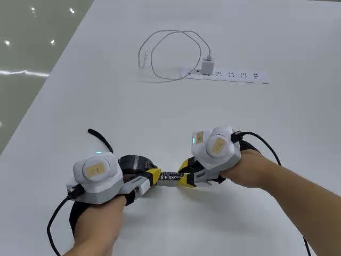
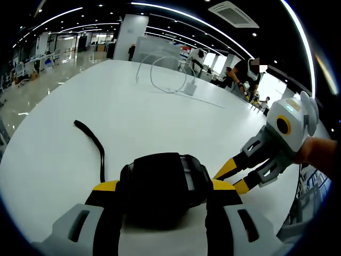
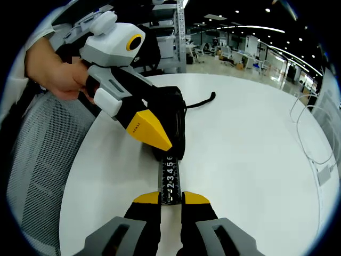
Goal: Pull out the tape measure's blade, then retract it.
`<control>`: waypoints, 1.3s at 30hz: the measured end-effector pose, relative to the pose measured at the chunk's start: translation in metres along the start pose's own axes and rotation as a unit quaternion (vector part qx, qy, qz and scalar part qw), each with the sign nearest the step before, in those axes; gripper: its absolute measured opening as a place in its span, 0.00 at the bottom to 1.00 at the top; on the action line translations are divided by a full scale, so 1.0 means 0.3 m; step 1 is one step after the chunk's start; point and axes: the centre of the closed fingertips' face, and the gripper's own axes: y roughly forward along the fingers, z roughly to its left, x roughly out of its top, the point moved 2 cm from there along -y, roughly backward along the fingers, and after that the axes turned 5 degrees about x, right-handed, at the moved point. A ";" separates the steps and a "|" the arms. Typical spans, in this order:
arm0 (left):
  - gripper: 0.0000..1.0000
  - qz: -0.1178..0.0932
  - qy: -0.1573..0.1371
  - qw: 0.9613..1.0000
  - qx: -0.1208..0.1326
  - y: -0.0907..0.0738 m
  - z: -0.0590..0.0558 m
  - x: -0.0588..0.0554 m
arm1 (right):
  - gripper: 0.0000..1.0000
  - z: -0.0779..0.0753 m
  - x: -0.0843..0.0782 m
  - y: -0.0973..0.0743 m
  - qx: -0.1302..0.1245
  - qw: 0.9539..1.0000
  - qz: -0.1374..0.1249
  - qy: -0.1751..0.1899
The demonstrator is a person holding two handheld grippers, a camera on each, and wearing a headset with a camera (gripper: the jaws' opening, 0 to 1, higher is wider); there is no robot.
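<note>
Two grippers share a tape measure low on the white desk [image 1: 160,112].
In the head view, the left gripper [image 1: 148,180] sits at 7 o'clock, its fingers pinching the black tape measure [image 1: 136,162] from both sides. The right gripper [image 1: 185,175] is at 5 o'clock, its fingers pressed onto the tip of the blade [image 1: 168,176], and a short length of blade is drawn out between the two. A power strip [image 1: 226,75] with a looped cable [image 1: 160,53] lies at 1 o'clock.
</note>
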 end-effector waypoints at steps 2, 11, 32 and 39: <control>0.60 0.000 0.000 1.000 0.000 0.000 0.000 0.000 | 0.09 0.001 0.006 0.005 0.001 1.000 -0.001 0.000; 0.60 0.000 -0.001 1.000 0.000 0.000 -0.001 0.000 | 0.09 0.001 0.035 0.031 0.001 1.000 -0.008 -0.001; 0.60 0.001 0.001 1.000 0.000 0.001 0.000 -0.001 | 0.10 0.000 0.096 0.088 0.007 1.000 -0.024 -0.002; 0.60 0.001 0.001 1.000 0.001 0.002 0.001 -0.001 | 0.10 -0.002 0.105 0.098 0.007 1.000 -0.026 -0.001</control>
